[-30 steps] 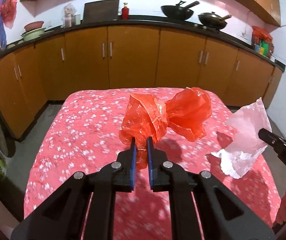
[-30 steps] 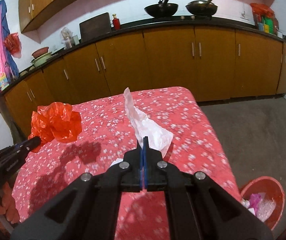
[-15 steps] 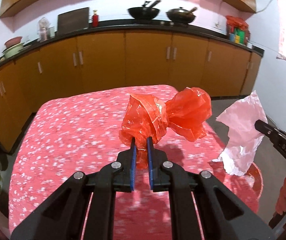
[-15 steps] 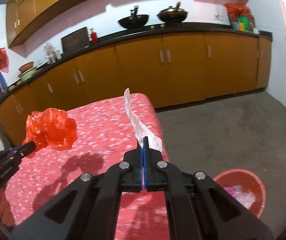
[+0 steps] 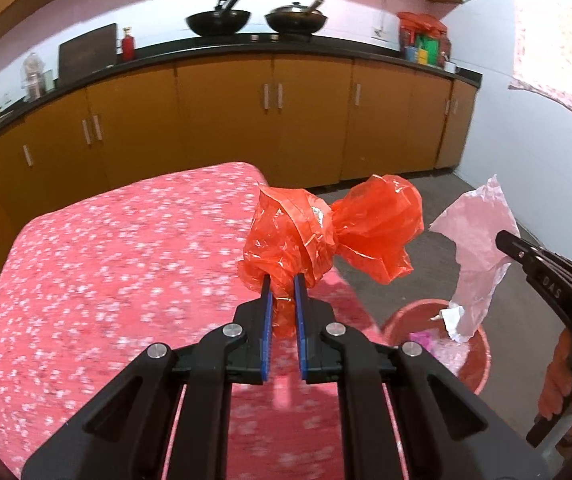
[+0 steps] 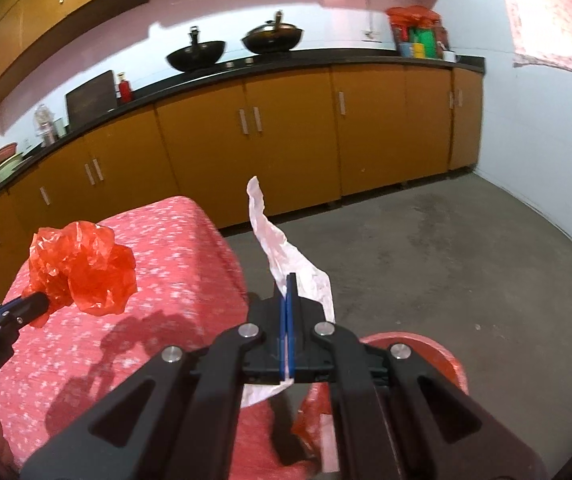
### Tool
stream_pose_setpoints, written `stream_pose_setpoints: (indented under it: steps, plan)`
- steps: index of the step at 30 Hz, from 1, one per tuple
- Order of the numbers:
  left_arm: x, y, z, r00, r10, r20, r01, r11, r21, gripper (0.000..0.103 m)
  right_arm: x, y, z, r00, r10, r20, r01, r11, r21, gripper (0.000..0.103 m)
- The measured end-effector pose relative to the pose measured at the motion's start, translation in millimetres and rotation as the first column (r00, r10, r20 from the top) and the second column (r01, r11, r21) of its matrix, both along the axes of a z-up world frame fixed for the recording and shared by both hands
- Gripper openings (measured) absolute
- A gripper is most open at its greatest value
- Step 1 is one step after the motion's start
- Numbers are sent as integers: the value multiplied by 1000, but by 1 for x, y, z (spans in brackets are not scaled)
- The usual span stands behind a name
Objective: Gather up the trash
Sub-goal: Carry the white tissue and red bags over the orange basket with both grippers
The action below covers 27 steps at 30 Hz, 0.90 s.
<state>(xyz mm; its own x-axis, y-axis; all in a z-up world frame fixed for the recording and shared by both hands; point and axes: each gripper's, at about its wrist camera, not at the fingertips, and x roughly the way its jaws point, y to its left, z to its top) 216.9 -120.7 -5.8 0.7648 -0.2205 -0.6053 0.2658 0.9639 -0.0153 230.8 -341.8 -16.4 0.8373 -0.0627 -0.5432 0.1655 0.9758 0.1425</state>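
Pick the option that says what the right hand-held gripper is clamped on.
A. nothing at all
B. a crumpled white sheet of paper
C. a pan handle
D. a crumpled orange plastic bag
B: the right hand-held gripper is shut on the crumpled white paper, held near the red bin on the floor; the orange plastic bag is in the left hand-held gripper.

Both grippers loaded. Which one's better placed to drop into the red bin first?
Right. The right gripper holds the white paper directly over the red bin; the left gripper, with the orange plastic bag, looks over the table edge.
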Motion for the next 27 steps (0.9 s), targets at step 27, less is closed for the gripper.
stream_pose_setpoints:
  steps: [27]
  plan:
    - [-9, -131, -66, 976, -151, -155, 150, 989, -15, 10, -13, -133, -150, 947, -180, -266, 202, 977, 61, 3]
